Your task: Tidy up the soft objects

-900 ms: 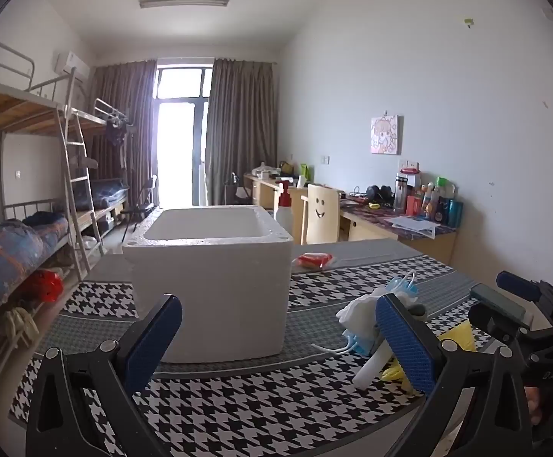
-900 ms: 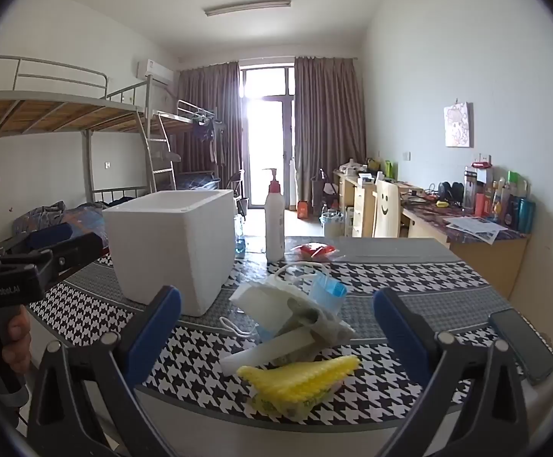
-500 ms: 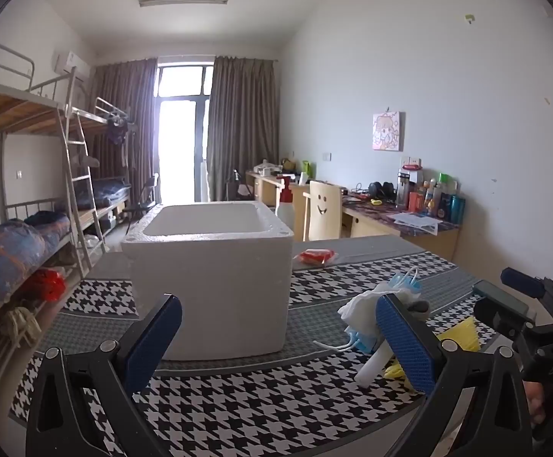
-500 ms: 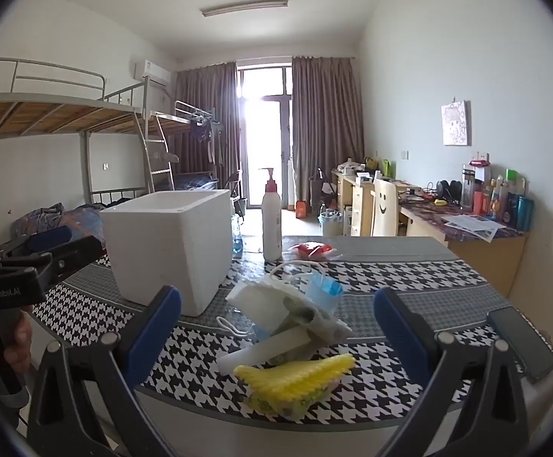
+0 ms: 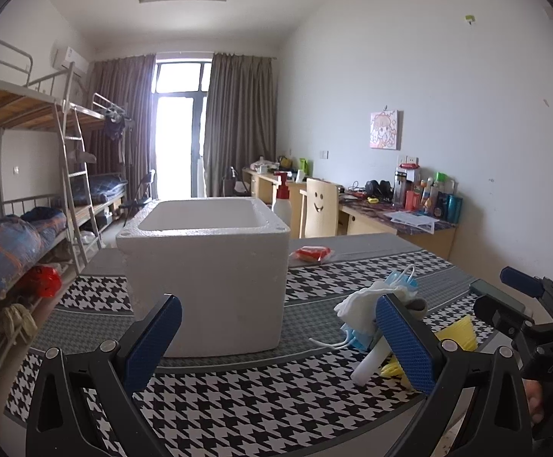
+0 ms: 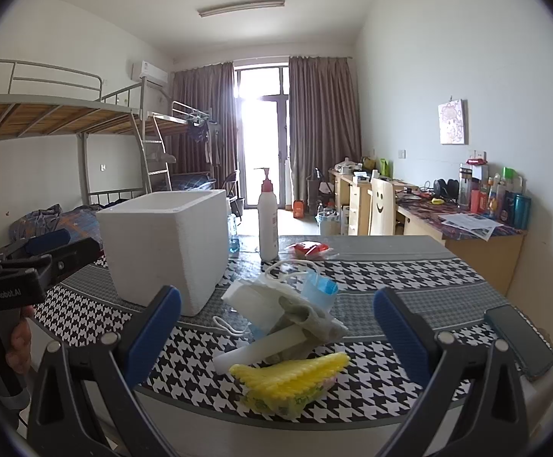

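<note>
Nothing looks sorted yet: the pile of soft things (image 6: 287, 316) lies near the counter's (image 6: 409, 278) front edge, beside the foam box (image 6: 165, 243). Both the left hand-held gripper (image 5: 276, 339) and right hand-held gripper (image 6: 276, 327) are spread, empty.

foam box (image 6: 165, 251) left of soft pile (image 6: 287, 316), on table (image 6: 409, 278)

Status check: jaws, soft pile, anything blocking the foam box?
Both grippers, left and right, jaws open, empty. Soft pile untouched on table, beside foam box. Nothing blocking the box.
</note>
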`<state>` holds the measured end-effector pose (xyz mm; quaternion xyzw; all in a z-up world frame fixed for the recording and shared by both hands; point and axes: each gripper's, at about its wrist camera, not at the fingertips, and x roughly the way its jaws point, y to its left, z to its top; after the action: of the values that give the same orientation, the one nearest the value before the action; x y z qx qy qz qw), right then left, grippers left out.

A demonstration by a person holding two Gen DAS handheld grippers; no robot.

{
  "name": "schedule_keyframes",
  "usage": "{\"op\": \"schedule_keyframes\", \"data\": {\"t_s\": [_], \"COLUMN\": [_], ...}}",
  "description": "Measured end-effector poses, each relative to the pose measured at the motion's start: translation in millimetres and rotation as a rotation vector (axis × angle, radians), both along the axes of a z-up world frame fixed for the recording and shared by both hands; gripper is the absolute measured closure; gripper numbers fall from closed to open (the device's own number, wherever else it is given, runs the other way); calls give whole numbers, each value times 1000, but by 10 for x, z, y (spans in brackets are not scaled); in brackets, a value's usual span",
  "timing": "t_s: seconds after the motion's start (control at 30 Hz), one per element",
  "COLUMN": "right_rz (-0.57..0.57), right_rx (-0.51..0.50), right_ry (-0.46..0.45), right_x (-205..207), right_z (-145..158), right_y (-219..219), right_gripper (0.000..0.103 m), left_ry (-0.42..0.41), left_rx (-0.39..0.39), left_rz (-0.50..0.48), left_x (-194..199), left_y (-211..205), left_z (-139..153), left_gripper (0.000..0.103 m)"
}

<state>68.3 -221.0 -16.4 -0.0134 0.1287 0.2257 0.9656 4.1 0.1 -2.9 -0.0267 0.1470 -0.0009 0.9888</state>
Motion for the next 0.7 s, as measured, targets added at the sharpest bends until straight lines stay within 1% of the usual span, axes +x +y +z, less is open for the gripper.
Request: {"op": "schedule_keyframes", "data": {"t_s": [0.37, 0.53, 0.7], "right_rz": [-7, -7, -9], "right_rx": [-5, -6, -6], "right_ry": [-1, 0, 0], "right_x": [-4, -9, -13], "right_z": [8, 14, 11], "right_y": [-11, -10, -11], "right_gripper": [1, 1, 1], "left_ry": [-11, -5, 2], "left_rx": [-6, -8, -7], "left_rz": [-1, -10, 3], "left_x": [-20, -11, 11], "left_y": [5, -7, -16], "left_z": [9, 1, -19], "left_gripper": [1, 1, 1]}}
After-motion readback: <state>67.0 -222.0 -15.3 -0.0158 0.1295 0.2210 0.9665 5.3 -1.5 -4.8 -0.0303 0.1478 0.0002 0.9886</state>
